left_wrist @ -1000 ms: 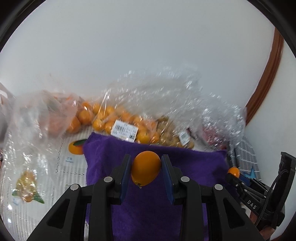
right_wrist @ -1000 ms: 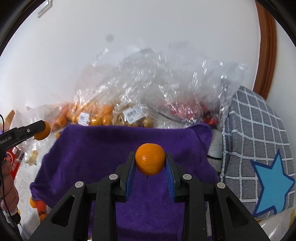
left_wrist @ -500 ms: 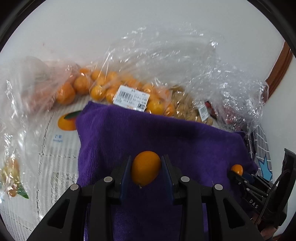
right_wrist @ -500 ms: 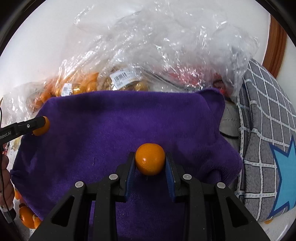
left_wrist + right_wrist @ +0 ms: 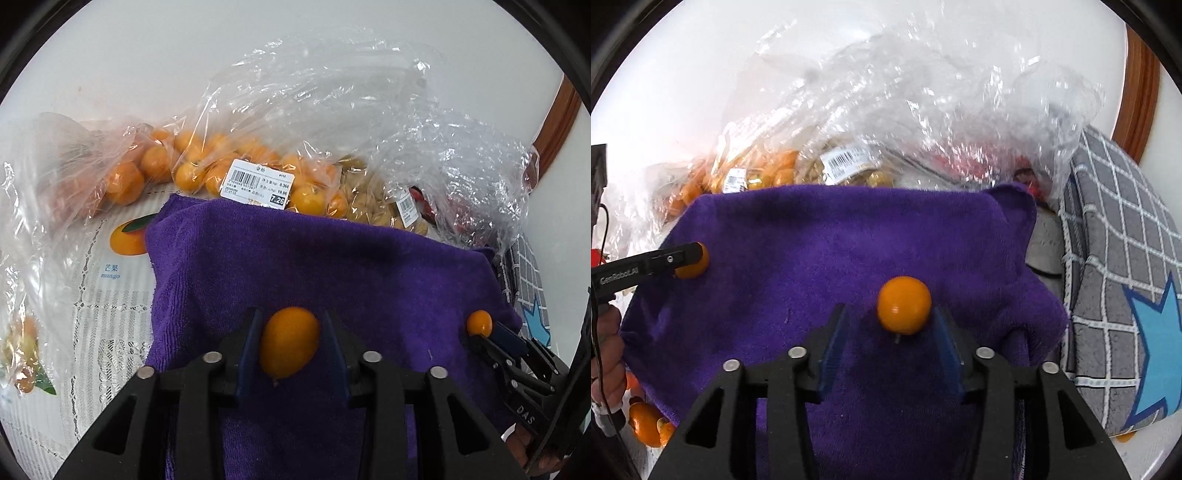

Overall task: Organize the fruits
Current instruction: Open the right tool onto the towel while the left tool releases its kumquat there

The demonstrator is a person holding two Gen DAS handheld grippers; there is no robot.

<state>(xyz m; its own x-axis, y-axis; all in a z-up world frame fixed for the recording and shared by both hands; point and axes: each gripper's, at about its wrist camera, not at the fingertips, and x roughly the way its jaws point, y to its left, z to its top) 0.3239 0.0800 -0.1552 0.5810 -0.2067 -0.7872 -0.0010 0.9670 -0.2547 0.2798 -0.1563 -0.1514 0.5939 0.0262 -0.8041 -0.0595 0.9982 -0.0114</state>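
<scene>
Two hand-held grippers are letting go over my purple towel (image 5: 332, 266). On my left wrist camera, the left hand-held gripper (image 5: 291, 347) has its jaws opening around an oval kumquat (image 5: 289, 341); the fruit sits low between the blue pads, with a slim gap showing on the right side, and I cannot tell whether the left pad still touches it. Beyond the towel's far edge lie clear bags of small oranges (image 5: 192, 173), one with a price label (image 5: 257, 184). At far right, the right hand-held gripper (image 5: 491, 332) shows with its fruit at the tip.

On my right wrist camera, the right hand-held gripper (image 5: 890, 332) has its jaws opening; the round orange fruit (image 5: 904, 305) rests on the towel, close to the right pad and clear of the left. A checked cushion (image 5: 1119, 258) lies to the right.
</scene>
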